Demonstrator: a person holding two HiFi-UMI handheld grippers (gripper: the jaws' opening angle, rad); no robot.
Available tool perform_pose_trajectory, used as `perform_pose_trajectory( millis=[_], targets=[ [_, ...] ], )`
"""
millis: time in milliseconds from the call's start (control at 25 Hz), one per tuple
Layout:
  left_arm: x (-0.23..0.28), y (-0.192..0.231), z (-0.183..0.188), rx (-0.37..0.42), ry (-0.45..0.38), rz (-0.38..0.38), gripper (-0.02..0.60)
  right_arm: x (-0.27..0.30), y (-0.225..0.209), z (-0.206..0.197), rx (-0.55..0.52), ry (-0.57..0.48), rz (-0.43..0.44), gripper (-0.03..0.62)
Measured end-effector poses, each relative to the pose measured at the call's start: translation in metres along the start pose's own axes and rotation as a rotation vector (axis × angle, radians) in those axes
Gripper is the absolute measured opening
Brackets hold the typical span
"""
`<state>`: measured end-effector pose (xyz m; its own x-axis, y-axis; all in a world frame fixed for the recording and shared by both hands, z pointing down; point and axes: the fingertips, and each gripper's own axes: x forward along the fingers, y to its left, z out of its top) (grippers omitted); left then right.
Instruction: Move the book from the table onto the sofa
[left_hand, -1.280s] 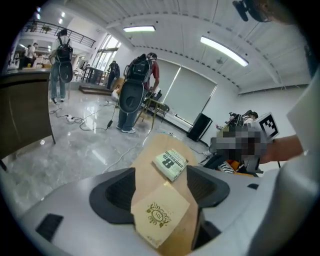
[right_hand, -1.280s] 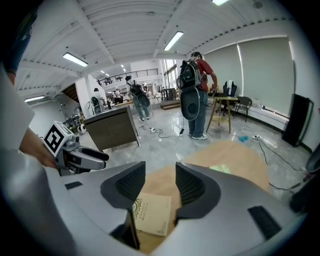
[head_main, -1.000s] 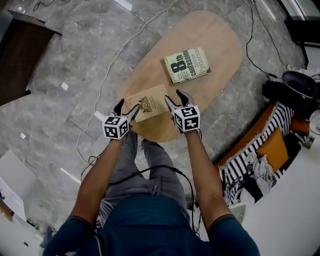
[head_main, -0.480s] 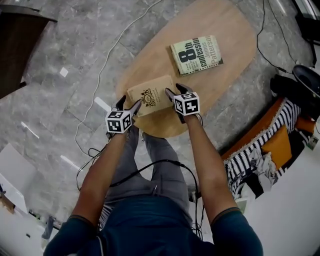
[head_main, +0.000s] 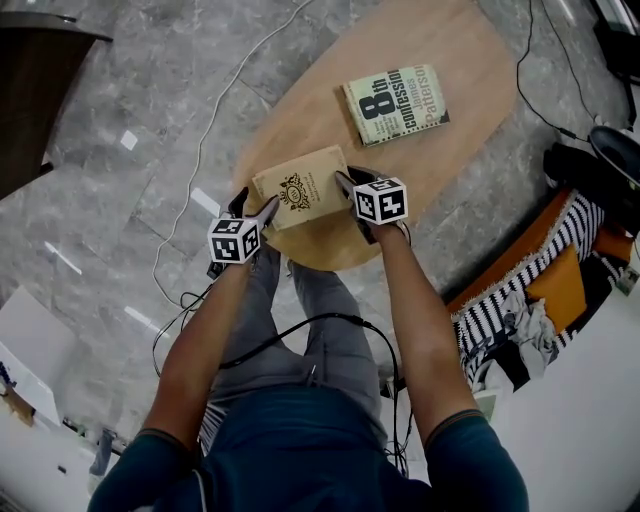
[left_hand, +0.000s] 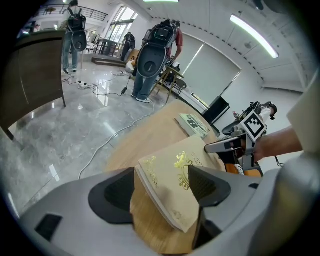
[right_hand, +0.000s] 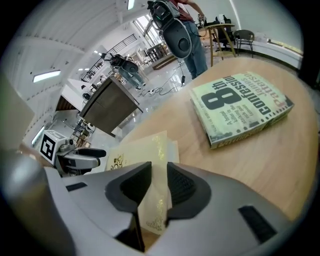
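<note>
Tan book (head_main: 300, 187) sits at the near end of the oval bench (head_main: 455, 150). Right tool (head_main: 353, 180) has just been closing and now pinches its right edge. Left tool (head_main: 256, 204) gapes around the left corner without squeezing. The 8th Confession paperback (head_main: 396, 103) lies farther back, out of the way, and the striped sofa (head_main: 500, 300) is off to the right.

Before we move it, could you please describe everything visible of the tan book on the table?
The tan book looks like a thin paperback with a gold emblem and lettering on its cover. It sits cover up, askew, at the near end of the table. The right gripper, whose jaws have just been closing, clamps its right edge. Its left corner sits between the open jaws of the left gripper.
</note>
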<state>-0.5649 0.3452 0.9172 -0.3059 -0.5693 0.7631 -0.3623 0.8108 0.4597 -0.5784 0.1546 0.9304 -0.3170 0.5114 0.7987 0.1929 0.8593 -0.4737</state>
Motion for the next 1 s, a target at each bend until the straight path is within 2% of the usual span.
perform_pose_trajectory(
  millis=[240,720,840,920,1000],
  targets=[
    [-0.007,-0.004,0.010,0.000,-0.009,-0.005,0.328,-0.030,0.034,0.020,-0.085,-0.038,0.011,0.059],
    [-0.035,0.006,0.008,-0.071,-0.036,-0.004,0.328,-0.099,0.120,0.066,-0.299,-0.127,0.013,0.023],
    [-0.041,0.001,0.015,-0.133,-0.089,-0.081,0.328,-0.118,0.135,0.078,-0.325,-0.153,0.006,0.020],
    [-0.046,-0.008,0.025,-0.168,-0.133,-0.169,0.327,-0.133,0.144,0.086,-0.338,-0.174,0.004,0.020],
    [-0.051,-0.020,0.037,-0.163,-0.167,-0.260,0.328,-0.151,0.154,0.095,-0.352,-0.198,0.001,0.020]
  ],
)
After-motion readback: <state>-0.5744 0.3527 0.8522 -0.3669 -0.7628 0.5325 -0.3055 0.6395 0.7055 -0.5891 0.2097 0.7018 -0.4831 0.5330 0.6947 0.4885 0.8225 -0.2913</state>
